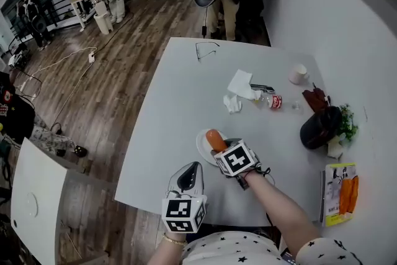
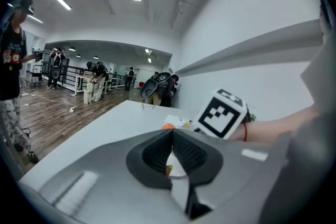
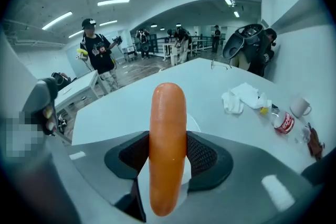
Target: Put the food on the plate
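Closest to us is our left gripper (image 1: 191,172). We hold it just this side of the plate (image 1: 200,144), by the near edge of the bench (image 1: 173,108). Its jaws are pressed together with nothing between them.

Our right gripper (image 1: 220,151) is right at the plate. Its jaws squeeze an orange sausage (image 1: 215,139) around its middle, and both ends stick out past them. The sausage is over the plate. We cannot tell if it touches the plate.

Past the plate, farther from us, lie some crumpled white tissues (image 1: 239,85). Just right of them lies a small bottle with a red label (image 1: 273,101). A white cup (image 1: 298,74) stands farther still from the plate. A pair of glasses (image 1: 206,49) lies at the far edge, well away from the plate. Off to the right of the plate, near us, is a yellow packet (image 1: 340,193).
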A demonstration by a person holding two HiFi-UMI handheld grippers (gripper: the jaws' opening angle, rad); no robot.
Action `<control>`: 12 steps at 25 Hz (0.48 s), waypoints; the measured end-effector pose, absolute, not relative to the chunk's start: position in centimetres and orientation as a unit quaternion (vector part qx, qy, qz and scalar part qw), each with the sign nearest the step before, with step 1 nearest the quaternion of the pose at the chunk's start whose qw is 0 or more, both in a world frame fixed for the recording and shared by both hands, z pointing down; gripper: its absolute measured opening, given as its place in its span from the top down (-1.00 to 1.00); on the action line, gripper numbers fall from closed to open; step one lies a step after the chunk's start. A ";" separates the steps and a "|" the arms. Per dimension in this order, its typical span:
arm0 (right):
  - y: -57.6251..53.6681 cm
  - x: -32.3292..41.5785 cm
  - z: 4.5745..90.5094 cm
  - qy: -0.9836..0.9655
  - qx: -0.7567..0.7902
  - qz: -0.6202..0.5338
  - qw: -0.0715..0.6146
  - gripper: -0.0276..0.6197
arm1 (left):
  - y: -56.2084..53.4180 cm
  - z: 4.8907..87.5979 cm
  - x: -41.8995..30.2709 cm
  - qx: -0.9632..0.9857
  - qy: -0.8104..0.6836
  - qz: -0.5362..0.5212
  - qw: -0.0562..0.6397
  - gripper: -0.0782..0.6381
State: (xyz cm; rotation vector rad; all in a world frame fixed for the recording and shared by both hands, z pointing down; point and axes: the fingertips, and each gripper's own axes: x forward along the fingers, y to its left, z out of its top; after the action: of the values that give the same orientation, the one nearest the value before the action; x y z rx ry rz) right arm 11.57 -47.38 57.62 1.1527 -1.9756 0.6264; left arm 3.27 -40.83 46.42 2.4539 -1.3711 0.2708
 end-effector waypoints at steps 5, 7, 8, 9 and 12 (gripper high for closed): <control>-48.8 10.7 61.6 -0.759 0.408 0.281 0.423 0.25 | -40.7 47.2 3.6 0.852 -0.484 0.103 0.169 0.76; -49.2 10.8 62.7 -0.749 0.400 0.294 0.438 0.25 | -40.6 47.5 3.7 0.850 -0.486 0.105 0.173 0.76; -49.5 10.9 63.2 -0.744 0.397 0.300 0.446 0.25 | -40.6 47.6 3.8 0.850 -0.486 0.107 0.174 0.76; -49.7 10.8 63.7 -0.740 0.393 0.306 0.452 0.25 | -40.5 47.6 3.9 0.850 -0.485 0.108 0.174 0.76; -50.4 10.8 64.7 -0.727 0.391 0.314 0.468 0.26 | -40.2 47.6 3.9 0.850 -0.485 0.112 0.173 0.76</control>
State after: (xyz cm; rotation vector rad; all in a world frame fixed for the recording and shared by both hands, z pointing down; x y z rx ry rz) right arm 10.84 -50.44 64.66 0.9603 -1.7845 0.7707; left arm 3.92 -40.22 47.65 2.4111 -1.3748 0.3178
